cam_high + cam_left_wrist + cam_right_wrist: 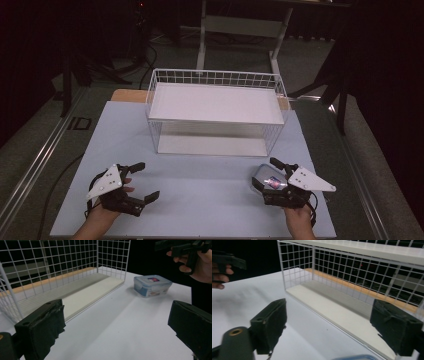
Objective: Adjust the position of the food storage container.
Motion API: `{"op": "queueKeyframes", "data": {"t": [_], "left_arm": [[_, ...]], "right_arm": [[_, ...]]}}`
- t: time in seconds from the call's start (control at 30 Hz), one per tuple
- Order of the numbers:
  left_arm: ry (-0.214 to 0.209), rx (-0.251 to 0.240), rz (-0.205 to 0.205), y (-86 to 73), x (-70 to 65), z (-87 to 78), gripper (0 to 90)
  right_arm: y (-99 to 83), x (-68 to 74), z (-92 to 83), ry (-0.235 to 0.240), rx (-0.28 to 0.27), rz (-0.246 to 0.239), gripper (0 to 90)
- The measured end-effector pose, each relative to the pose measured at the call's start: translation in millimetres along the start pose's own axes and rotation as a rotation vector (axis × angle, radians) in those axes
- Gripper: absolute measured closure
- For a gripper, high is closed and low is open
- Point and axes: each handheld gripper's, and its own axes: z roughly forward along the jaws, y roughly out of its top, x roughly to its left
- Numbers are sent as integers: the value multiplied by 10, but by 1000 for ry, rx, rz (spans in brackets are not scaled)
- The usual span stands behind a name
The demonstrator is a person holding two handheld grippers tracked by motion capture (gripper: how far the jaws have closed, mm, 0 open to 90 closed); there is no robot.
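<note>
Jaws of the left gripper stand spread with nothing between them, low over the bare table near its front left. Those of the right gripper are spread too, one on each side of the box, a small clear tub with a blue lid; whether the pads touch it I cannot tell. It sits on the table at front right, just before the white wire rack.
</note>
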Motion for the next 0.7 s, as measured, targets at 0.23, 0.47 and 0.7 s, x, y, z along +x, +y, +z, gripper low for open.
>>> {"op": "queueKeyframes", "data": {"t": [0.23, 0.47, 0.7], "left_arm": [[-5, -7, 12, 12, -21, -1, 17], [-9, 1, 13, -7, -23, 31, 17], [-8, 3, 15, -2, -36, 34, 17]], "right_arm": [[77, 65, -22, 25, -13, -22, 133], [210, 7, -1, 58, -9, 44, 131], [258, -78, -6, 25, 11, 59, 135]]}}
